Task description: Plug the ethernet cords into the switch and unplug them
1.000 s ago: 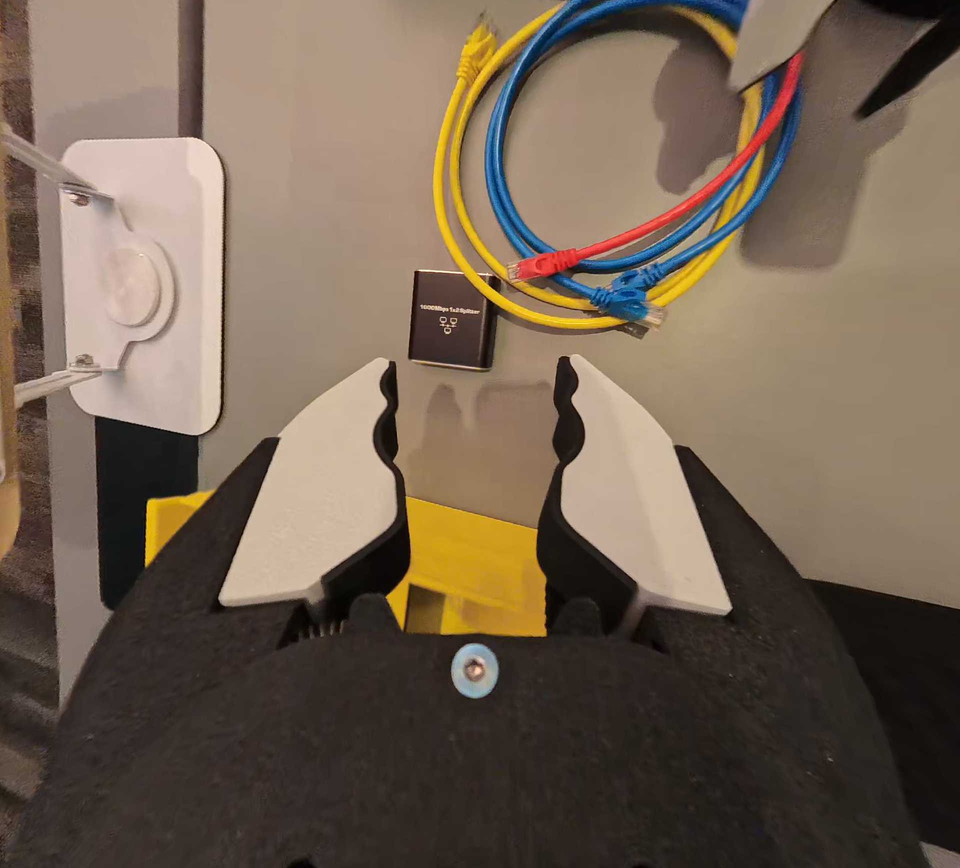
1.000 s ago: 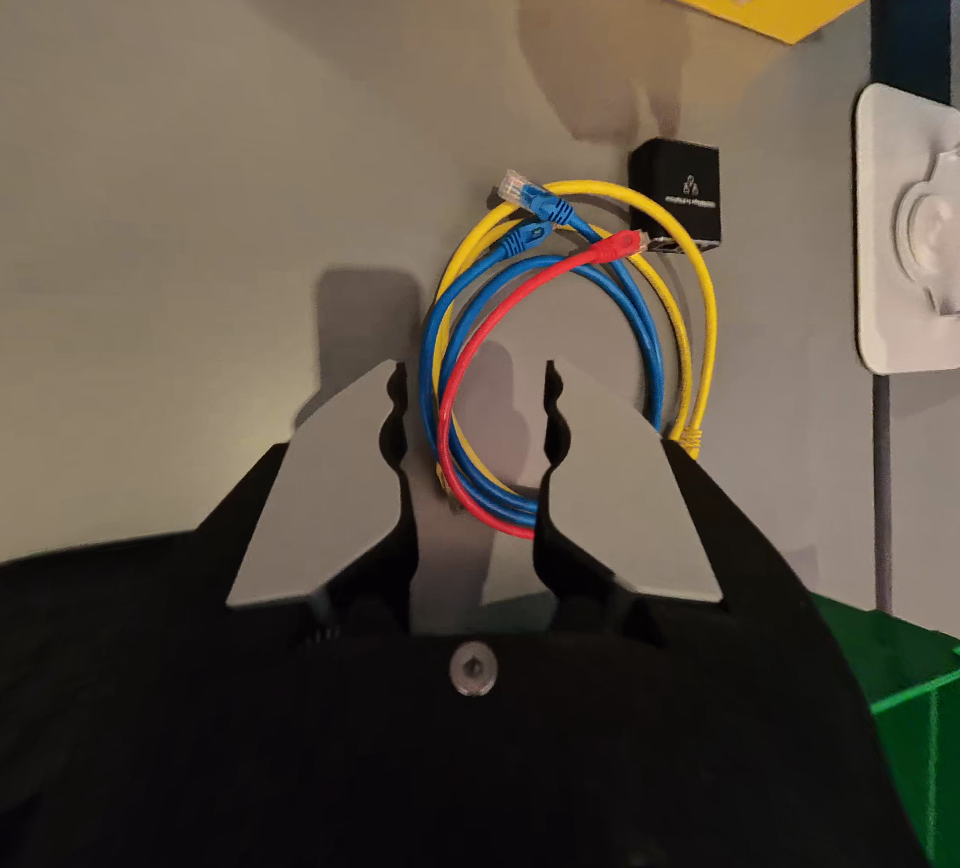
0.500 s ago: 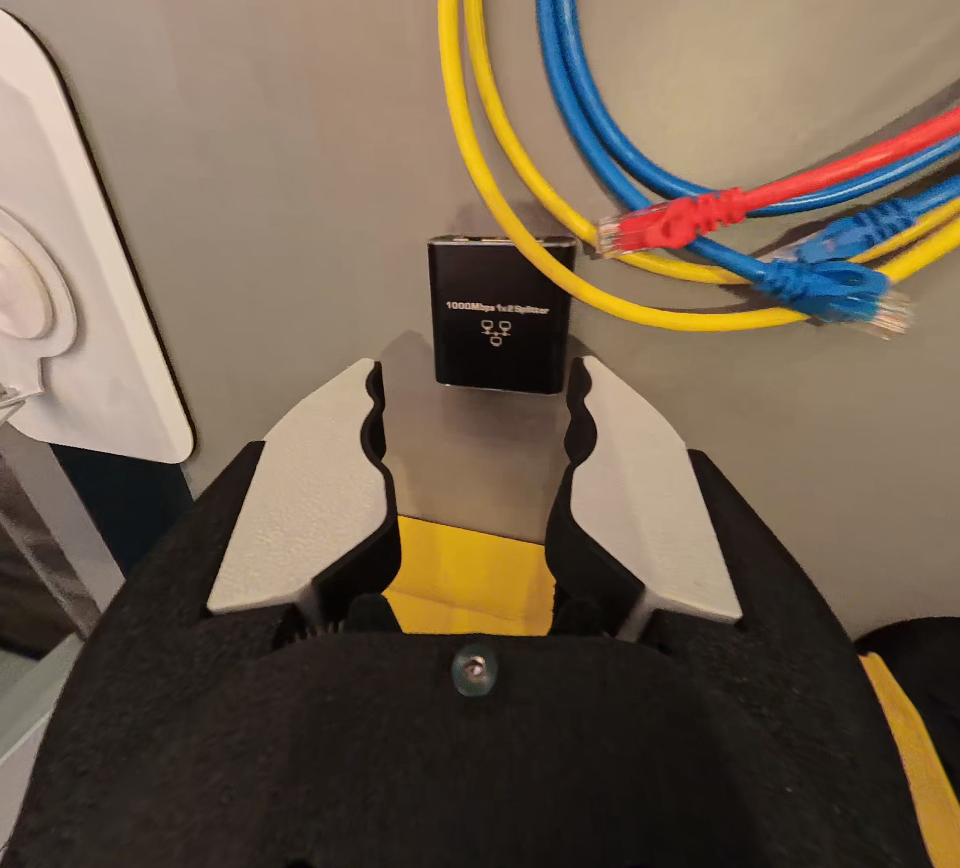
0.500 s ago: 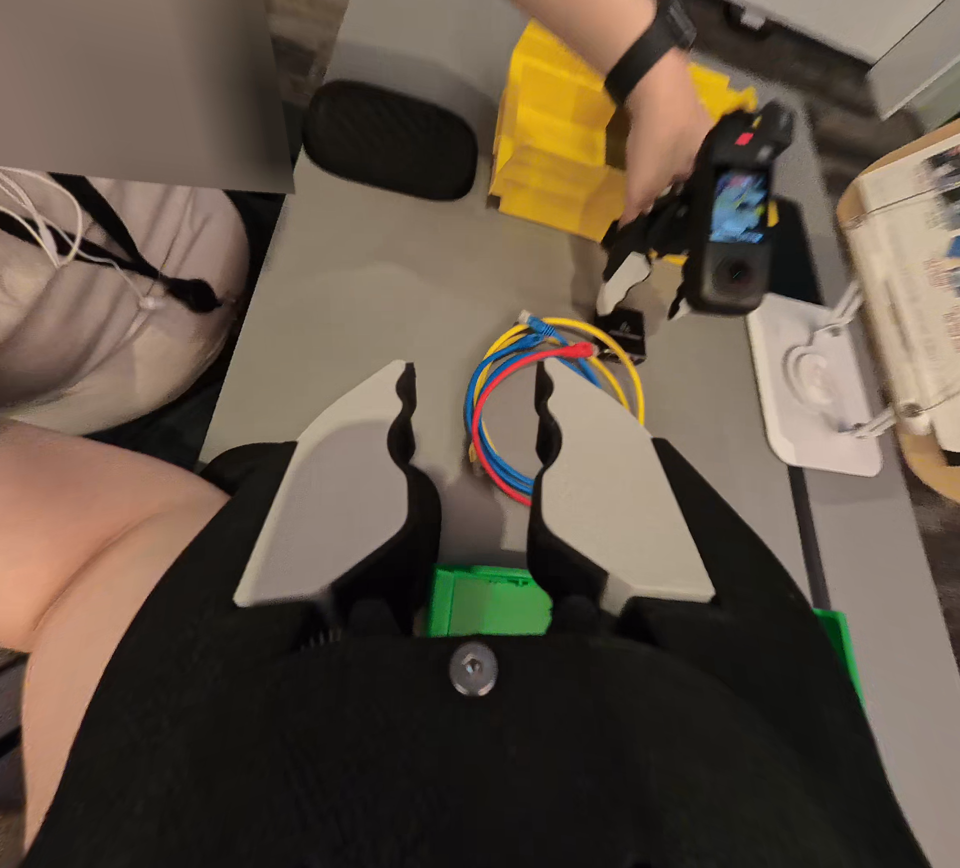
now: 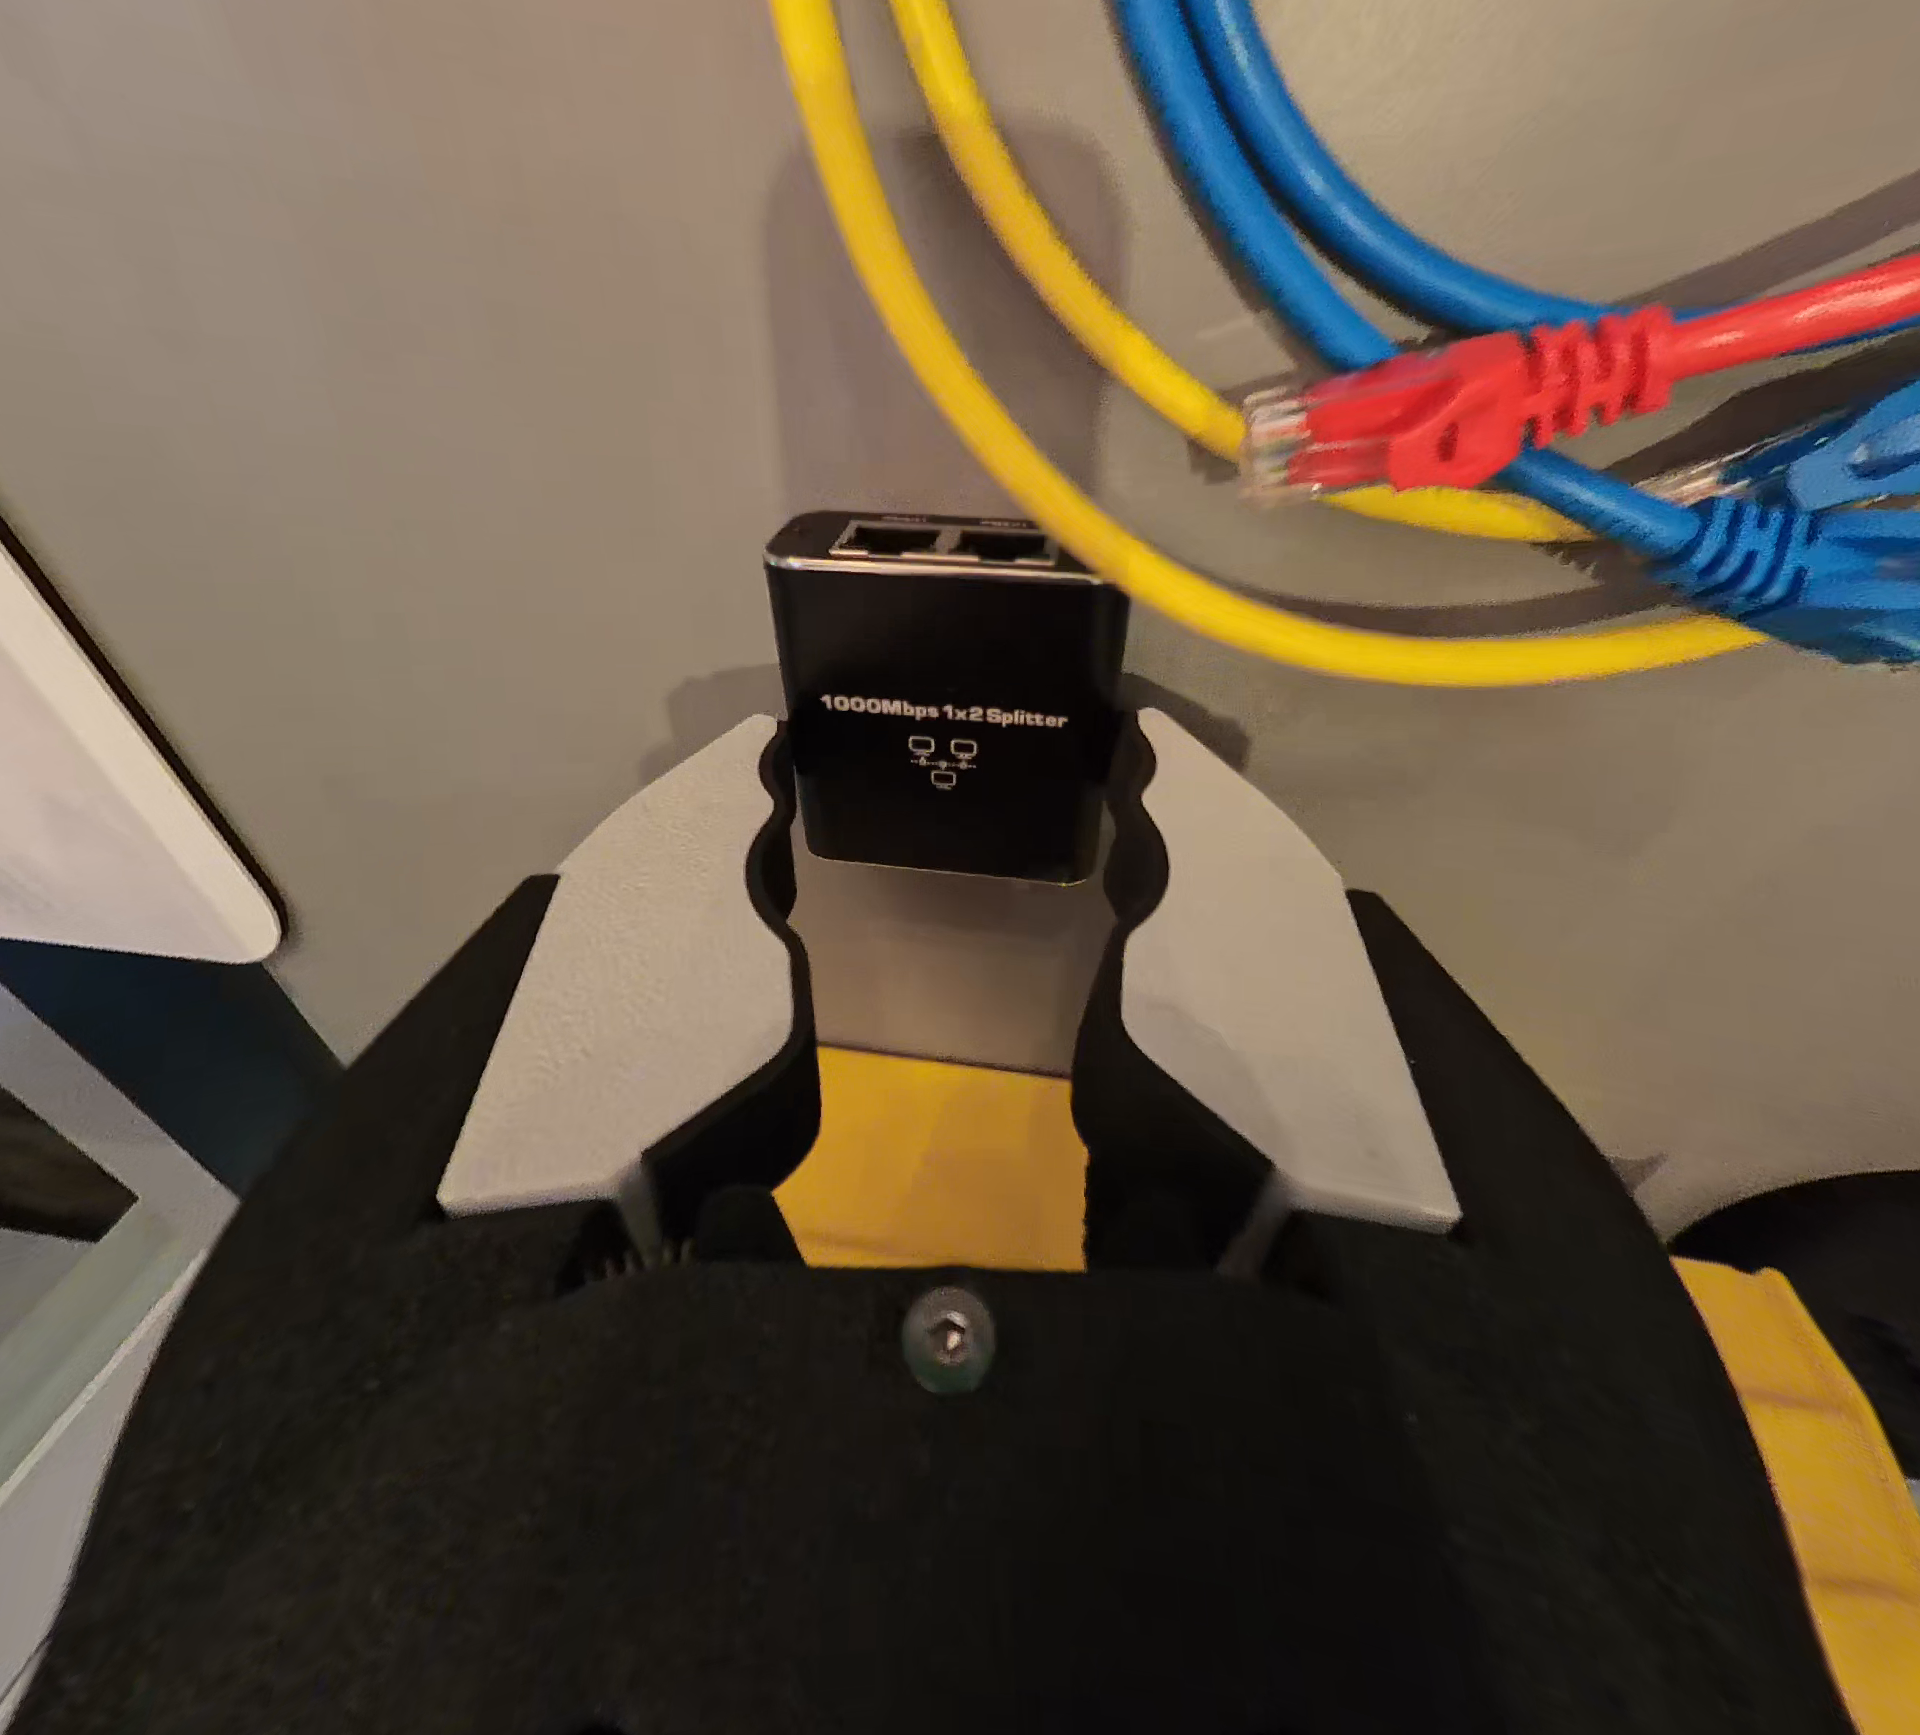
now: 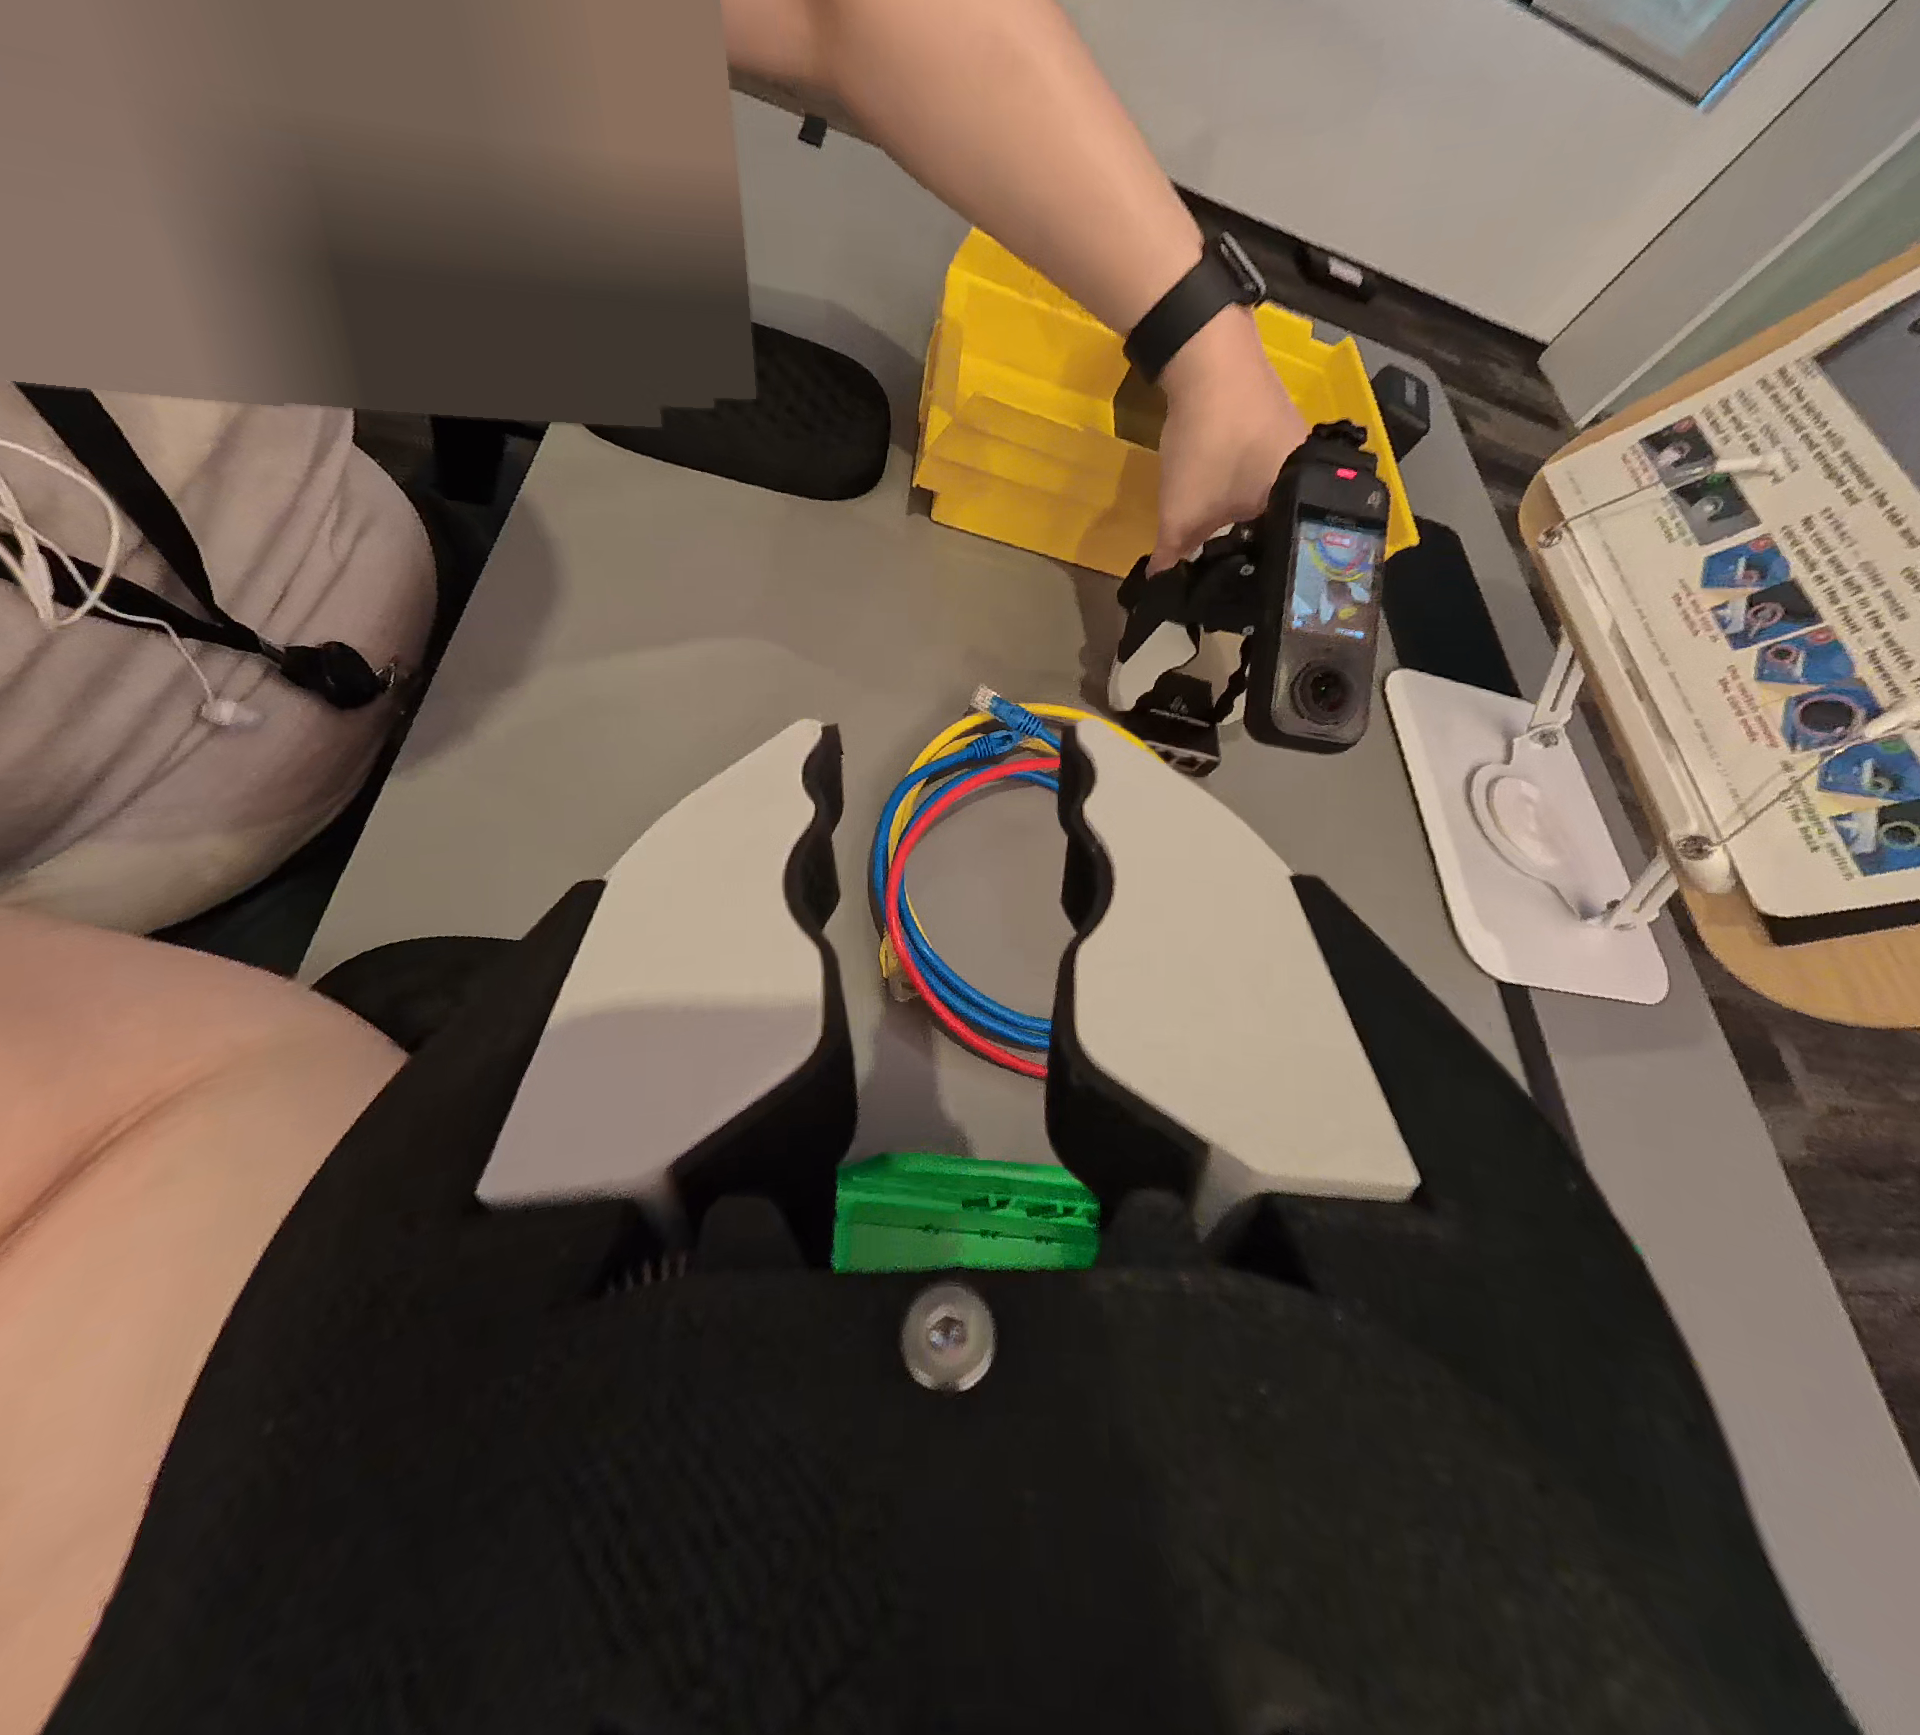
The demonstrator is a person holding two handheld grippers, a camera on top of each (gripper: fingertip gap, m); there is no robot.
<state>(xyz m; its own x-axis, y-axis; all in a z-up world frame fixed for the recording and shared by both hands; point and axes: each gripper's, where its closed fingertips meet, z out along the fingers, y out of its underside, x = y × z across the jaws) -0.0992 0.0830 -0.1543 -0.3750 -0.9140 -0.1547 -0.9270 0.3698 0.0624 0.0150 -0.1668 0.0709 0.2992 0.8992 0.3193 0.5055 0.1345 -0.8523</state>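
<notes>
**Fig.: Switch seated between L fingers**

L gripper (image 5: 945,786) pinched the black switch (image 5: 940,698) by its side walls on the grey table (image 5: 416,335), ports facing away. Likely light, rigid, slick-cased; flanks suit holding. R gripper (image 6: 945,812) hung spread above the floppy cords (image 6: 966,896).

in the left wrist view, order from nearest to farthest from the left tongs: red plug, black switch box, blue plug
1. Small black switch box, between the left tongs fingertips.
2. Red cord plug, up to the right.
3. Blue cord plug, farther right, near the edge.
</notes>
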